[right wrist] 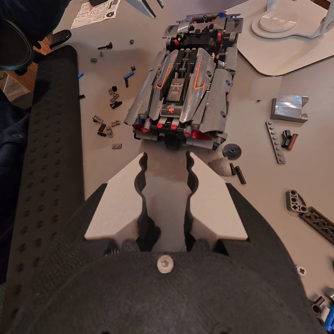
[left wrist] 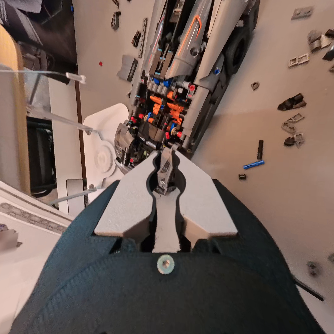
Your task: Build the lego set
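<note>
A grey Lego car with orange stripes lies on the table; in the left wrist view its open front end shows orange, red and blue parts. My left gripper is shut on a small grey printed panel piece and holds it right at the car's front end. In the right wrist view the car sits with its rear, with red lights, towards me. My right gripper is open and empty, a little behind the car's rear.
Small loose parts lie left and right of the car, among them a grey panel, a long grey plate and a blue pin. A white stand base is beside the car's front. A black perforated strip runs along the left. Spacing between my two grippers at the tips: around 20 cm. My right tips are about 25 cm from the blue pin, my left tips only 11 cm. Look for it in the right wrist view too.
</note>
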The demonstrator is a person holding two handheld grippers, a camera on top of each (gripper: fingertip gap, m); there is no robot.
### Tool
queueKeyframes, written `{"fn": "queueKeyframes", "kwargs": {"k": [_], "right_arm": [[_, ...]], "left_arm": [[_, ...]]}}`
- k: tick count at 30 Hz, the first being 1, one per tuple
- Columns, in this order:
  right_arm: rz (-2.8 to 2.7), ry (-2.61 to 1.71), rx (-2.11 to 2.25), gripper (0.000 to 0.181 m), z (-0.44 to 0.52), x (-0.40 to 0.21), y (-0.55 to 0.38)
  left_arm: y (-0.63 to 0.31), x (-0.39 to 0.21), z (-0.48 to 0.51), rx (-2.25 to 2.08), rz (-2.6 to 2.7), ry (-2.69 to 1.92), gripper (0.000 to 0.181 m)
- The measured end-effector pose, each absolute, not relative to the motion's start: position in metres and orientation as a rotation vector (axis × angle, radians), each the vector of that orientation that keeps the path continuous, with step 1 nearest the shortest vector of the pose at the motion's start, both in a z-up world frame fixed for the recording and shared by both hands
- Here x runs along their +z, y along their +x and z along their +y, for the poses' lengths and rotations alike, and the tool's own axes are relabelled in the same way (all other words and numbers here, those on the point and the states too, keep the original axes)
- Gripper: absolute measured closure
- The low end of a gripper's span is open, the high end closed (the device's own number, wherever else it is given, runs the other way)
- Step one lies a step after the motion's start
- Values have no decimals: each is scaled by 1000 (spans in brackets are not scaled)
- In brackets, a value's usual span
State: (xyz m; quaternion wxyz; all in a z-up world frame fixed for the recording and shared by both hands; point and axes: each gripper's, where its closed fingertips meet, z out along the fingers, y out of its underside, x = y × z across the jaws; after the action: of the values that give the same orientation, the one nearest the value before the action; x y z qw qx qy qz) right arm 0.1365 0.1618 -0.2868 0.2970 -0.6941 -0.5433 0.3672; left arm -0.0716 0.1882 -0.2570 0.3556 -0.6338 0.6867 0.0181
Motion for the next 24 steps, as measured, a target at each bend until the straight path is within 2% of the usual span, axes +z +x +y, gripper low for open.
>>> {"fn": "queueKeyframes", "kwargs": {"k": [7, 10, 14, 17, 21, 24], "right_arm": [[-1407, -1868, 925, 125, 165, -285, 130], [-1390, -1928, 855, 117, 168, -291, 126], [-1343, -2062, 831, 98, 164, -304, 120], [-1255, -2124, 848, 95, 160, -308, 109], [-1143, -2176, 823, 90, 163, -309, 97], [-1091, -2249, 769, 79, 164, -320, 93]], "left_arm": [[-108, -282, 202, 64, 1658, -1816, 151], [-126, -298, 211, 20, 1574, -1931, 129], [-144, -315, 222, -34, 1468, -2023, 117], [-139, -323, 222, -227, 1369, -2107, 106], [-127, -334, 226, -356, 1339, -2128, 104], [-121, -338, 230, -437, 1295, -2164, 102]]}}
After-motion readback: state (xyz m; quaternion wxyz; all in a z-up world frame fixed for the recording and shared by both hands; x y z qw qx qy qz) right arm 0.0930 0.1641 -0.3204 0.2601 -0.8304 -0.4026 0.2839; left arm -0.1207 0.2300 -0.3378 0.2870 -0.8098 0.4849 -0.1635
